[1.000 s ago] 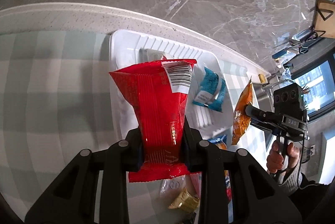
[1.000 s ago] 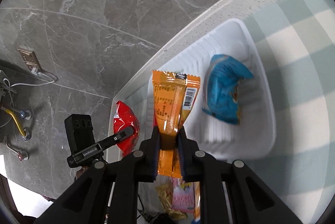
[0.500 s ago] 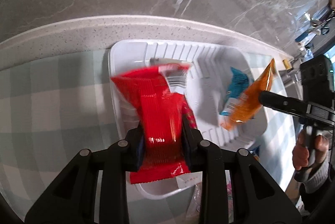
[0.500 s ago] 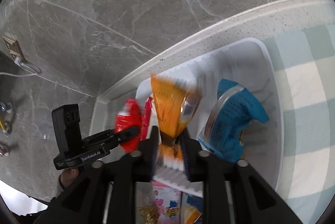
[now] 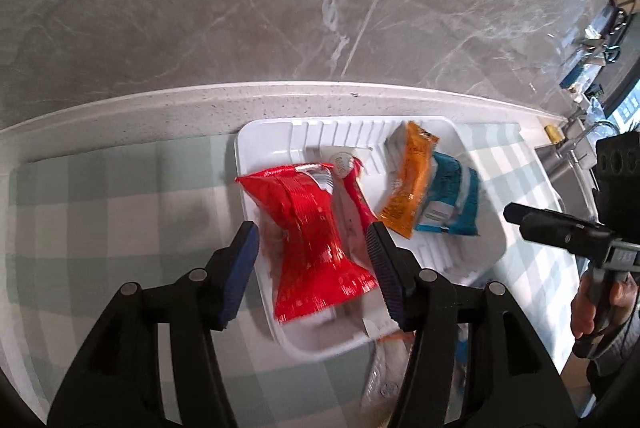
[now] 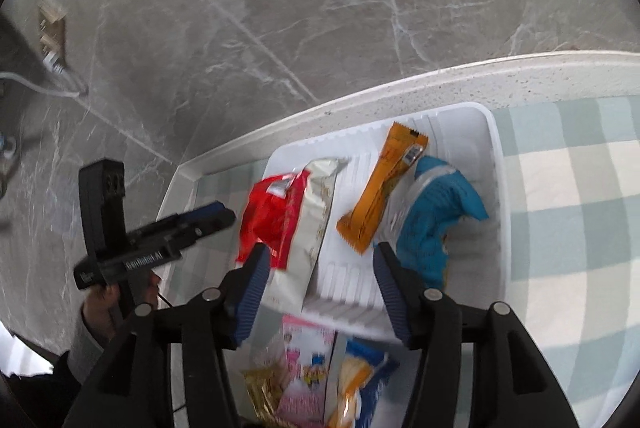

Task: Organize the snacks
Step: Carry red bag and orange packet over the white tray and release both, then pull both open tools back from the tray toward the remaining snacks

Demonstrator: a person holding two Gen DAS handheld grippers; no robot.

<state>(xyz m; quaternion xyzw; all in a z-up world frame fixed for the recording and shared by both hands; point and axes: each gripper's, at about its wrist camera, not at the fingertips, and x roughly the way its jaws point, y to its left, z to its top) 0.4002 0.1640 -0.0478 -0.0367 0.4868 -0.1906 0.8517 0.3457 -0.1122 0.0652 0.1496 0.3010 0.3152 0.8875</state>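
A: Letting go, by the look of it. Left gripper (image 5: 312,244) has its jaws opening, and the red packet (image 5: 308,228) between them lies loose at the left end of the white tray (image 5: 472,264), pads clear of it.

B: And the right gripper (image 6: 320,276)?

A: Opening too, nothing between its jaws; the orange packet (image 6: 380,192) lies in the tray beside the blue packet (image 6: 432,220).

B: Next?

A: Probably the loose snacks (image 6: 316,368) off the tray's near edge.
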